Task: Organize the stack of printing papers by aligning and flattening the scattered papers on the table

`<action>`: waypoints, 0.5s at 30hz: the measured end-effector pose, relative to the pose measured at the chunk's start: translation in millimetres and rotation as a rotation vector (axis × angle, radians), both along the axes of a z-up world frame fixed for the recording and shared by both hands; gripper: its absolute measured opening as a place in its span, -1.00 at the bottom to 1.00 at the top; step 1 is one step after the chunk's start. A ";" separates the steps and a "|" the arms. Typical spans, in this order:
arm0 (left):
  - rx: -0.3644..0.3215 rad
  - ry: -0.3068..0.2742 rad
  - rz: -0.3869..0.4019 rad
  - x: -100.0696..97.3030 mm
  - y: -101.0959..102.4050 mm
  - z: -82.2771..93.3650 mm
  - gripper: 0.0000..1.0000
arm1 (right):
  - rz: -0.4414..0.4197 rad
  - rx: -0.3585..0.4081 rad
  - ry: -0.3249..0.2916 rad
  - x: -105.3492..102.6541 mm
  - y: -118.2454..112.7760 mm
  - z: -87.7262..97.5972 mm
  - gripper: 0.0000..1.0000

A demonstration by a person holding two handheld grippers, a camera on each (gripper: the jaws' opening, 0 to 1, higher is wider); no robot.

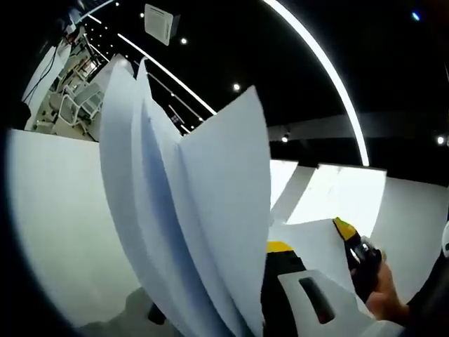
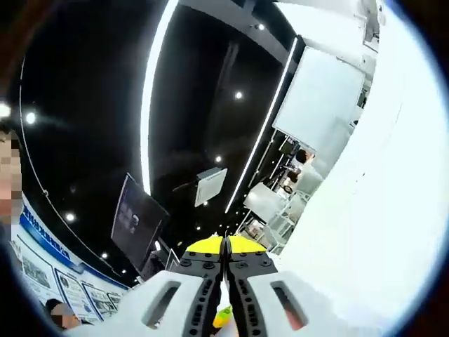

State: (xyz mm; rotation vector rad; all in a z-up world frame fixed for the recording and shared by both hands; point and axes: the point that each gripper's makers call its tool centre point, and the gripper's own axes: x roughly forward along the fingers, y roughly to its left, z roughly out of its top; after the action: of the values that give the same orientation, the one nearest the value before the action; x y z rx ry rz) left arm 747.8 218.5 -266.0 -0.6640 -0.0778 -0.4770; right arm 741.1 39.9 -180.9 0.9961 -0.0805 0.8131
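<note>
Right gripper (image 2: 226, 281): jaws pressed together, a thin sliver between them; contents unclear.
Left gripper (image 1: 231, 319): my jaws clamped on the papers (image 1: 182, 210); sheets fanned upright.
Risk: loose sheets may slide out and scatter; grip holds one edge only.

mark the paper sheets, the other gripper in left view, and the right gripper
paper sheets (image 1: 203, 210), left gripper view, front sheet's face
right gripper (image 1: 359, 258), left gripper view, dark body by the hand
right gripper (image 2: 225, 247), right gripper view, between its fingers
</note>
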 end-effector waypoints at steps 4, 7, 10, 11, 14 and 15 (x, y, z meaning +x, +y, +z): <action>0.002 0.000 0.003 0.0 0.4 -0.2 -0.66 | -0.004 -0.007 0.008 0.5 0.4 -3.1 -1.00; 0.008 0.002 0.011 0.3 1.6 -1.0 -0.68 | -0.005 -0.051 0.031 -1.9 7.3 -13.9 -1.00; 0.016 0.001 0.014 0.6 2.0 -1.5 -0.71 | -0.003 -0.071 0.030 -3.4 9.4 -17.4 -1.00; 0.020 0.001 0.015 0.6 2.0 -1.7 -0.73 | -0.002 -0.073 0.030 -3.8 9.7 -17.9 -1.00; 0.044 0.001 0.019 0.5 1.5 -3.2 -0.81 | 0.008 -0.074 0.032 -4.7 11.2 -18.5 -1.00; 0.068 -0.003 0.022 0.6 1.1 -4.3 -0.84 | 0.012 -0.072 0.034 -4.8 11.5 -18.6 -1.00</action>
State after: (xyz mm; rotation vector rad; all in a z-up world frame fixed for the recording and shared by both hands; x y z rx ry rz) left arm 748.4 219.6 -270.3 -0.5954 -0.0715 -0.4577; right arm 736.3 51.5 -199.5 0.9426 -0.0163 0.8042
